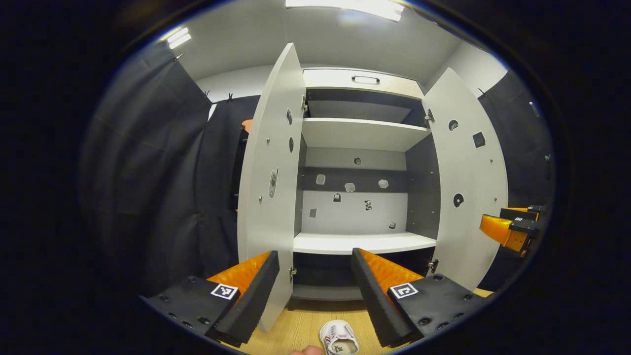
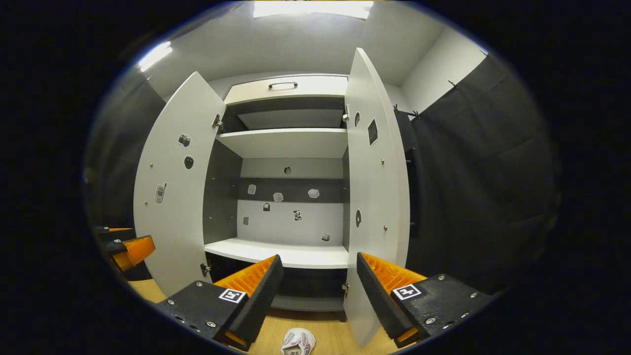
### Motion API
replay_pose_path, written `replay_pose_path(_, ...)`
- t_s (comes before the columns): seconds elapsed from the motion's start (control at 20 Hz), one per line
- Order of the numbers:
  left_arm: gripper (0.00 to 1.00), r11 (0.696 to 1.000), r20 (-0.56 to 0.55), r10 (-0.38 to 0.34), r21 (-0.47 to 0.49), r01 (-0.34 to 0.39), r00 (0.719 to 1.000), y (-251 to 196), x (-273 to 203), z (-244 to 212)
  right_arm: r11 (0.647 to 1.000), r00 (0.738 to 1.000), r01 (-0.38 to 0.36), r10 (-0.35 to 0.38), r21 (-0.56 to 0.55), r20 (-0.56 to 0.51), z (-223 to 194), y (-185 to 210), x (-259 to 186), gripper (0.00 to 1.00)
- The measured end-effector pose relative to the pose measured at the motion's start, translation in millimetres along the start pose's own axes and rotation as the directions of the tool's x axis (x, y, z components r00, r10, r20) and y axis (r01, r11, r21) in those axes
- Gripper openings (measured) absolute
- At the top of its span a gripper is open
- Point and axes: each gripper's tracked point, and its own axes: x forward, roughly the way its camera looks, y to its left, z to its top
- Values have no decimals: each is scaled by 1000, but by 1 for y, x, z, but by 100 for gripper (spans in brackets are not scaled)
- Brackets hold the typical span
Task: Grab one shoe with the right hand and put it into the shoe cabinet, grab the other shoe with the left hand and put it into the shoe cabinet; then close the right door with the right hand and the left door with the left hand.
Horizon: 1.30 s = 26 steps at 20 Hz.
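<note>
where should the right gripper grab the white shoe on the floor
Judging from the right gripper view, the white shoe lies on the wooden floor just below the open right gripper, before the open cabinet. Come straight down from above and pinch across its narrow width, at the side walls by the opening. Its far end is cut off, so heel or toe is unclear.

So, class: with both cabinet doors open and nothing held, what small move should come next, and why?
Probably lower the right gripper toward the white shoe on the wooden floor just below its open fingers. Both grippers are empty, the shoe cabinet stands open with a bare shelf, and the task starts with the right hand.
</note>
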Motion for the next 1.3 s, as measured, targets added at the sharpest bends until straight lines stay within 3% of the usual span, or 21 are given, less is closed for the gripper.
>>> replay_pose_path(0.2,96,1000,9,1,-3,-1,1000,2,-1,4,1000,997,-26,25,-13,-67,-35,11,12,92)
replay_pose_path(0.45,96,1000,10,2,0,-2,1000,2,-6,5,996,963,-46,24,-73,-269,-139,17,24,93)
replay_pose_path(0.65,96,1000,8,-1,-8,1,1000,0,-10,6,991,907,-35,-24,-133,-421,-238,9,21,94)
replay_pose_path(0.75,96,1000,12,-3,-14,3,1000,-2,-10,7,989,863,-67,-10,-135,-504,-284,11,9,94)
replay_pose_path(1.15,96,1000,2,-3,-22,3,1000,-4,-10,4,977,704,-139,-17,-161,-710,-389,6,-25,94)
replay_pose_path(1.3,95,1000,-5,2,-20,-2,1000,-2,-9,2,985,694,-117,-12,-129,-720,-409,5,-6,94)
